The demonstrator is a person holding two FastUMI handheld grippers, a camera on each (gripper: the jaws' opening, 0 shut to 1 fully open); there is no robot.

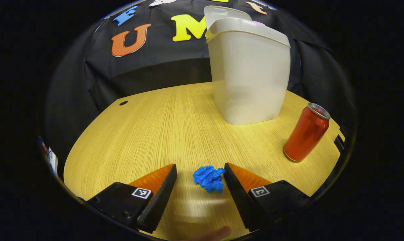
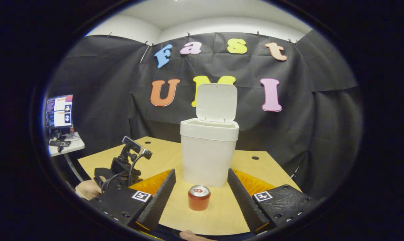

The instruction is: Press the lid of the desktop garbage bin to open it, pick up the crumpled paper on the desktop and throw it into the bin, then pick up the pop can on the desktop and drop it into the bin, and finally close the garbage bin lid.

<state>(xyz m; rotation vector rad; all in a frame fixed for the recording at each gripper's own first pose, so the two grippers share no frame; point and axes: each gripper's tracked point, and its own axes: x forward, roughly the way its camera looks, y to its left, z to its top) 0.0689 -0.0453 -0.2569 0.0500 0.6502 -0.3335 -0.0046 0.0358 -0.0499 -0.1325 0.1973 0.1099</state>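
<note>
Crumpled paper (image 1: 209,179) between left gripper (image 1: 200,179) fingers.

bare tabletop (image 1: 148,134) lies open left of the bin (image 1: 250,73); the pop can (image 1: 306,133) stands near its right side; the raised lid (image 2: 216,102) leaves the mouth unblocked

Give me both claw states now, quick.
Left claw: open, around the blue paper wad, not gripping.
Right claw: open, holding nothing, red can ahead.
</note>
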